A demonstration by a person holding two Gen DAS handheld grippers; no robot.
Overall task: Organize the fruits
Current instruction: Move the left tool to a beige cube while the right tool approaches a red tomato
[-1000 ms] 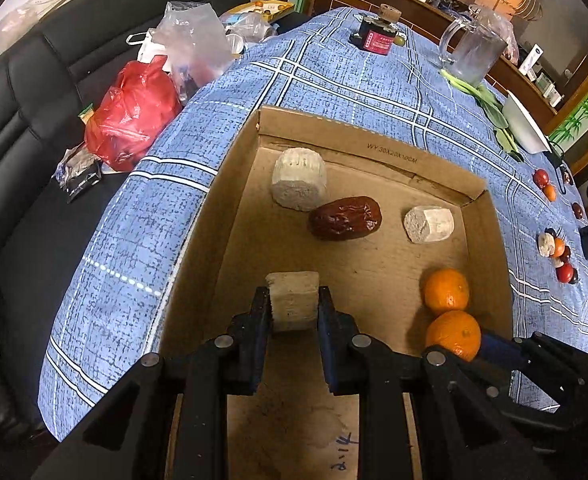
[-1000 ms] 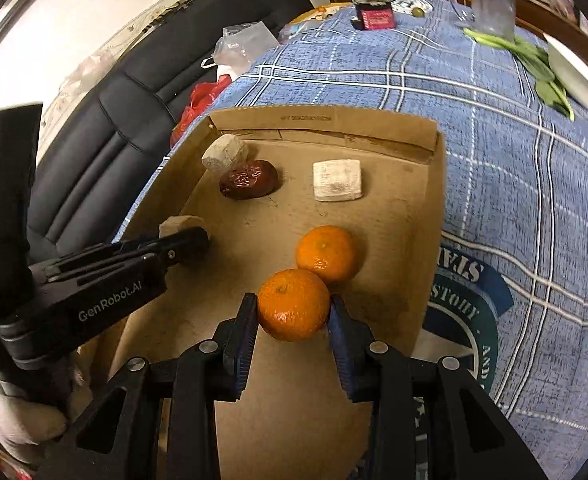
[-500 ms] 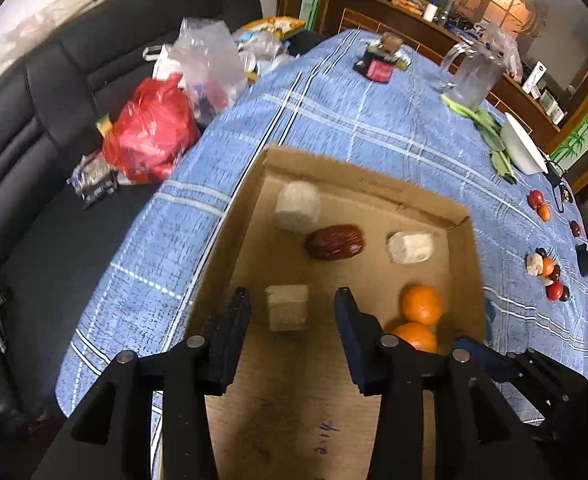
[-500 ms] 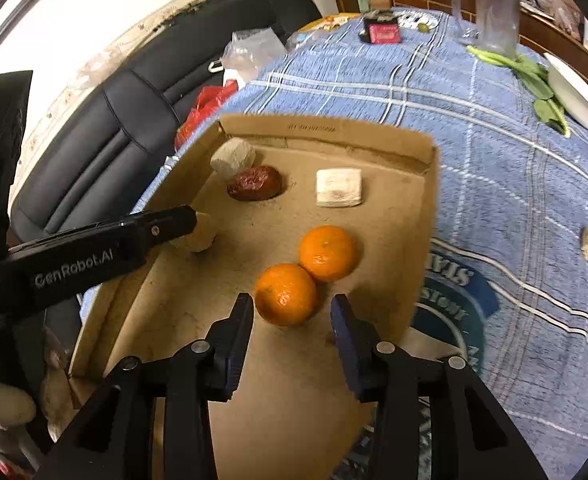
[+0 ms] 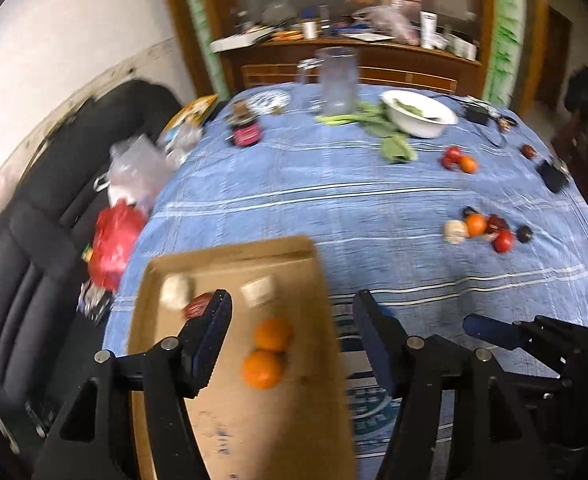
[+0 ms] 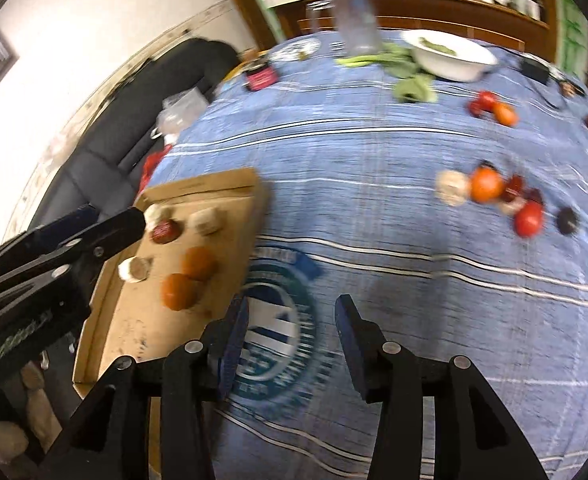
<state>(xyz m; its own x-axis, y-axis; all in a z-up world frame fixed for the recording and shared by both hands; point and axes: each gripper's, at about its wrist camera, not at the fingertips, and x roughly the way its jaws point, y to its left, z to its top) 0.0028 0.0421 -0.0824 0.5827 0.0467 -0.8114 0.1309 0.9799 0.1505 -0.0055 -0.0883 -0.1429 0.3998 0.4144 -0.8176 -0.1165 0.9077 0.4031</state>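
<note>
Oranges (image 5: 268, 354) sit in the cardboard tray (image 5: 317, 280), lower left; left gripper (image 5: 290, 336) and right gripper (image 6: 292, 332) gape empty. Loose fruit cluster (image 6: 493, 196), right of frame, might roll if nudged.

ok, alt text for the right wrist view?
The open, empty right gripper hangs over a blue tablecloth, beside a cardboard box holding two oranges, a red date and pale chunks. Loose fruit lies further right; the left gripper reaches over the box. The image is motion-blurred.
</note>
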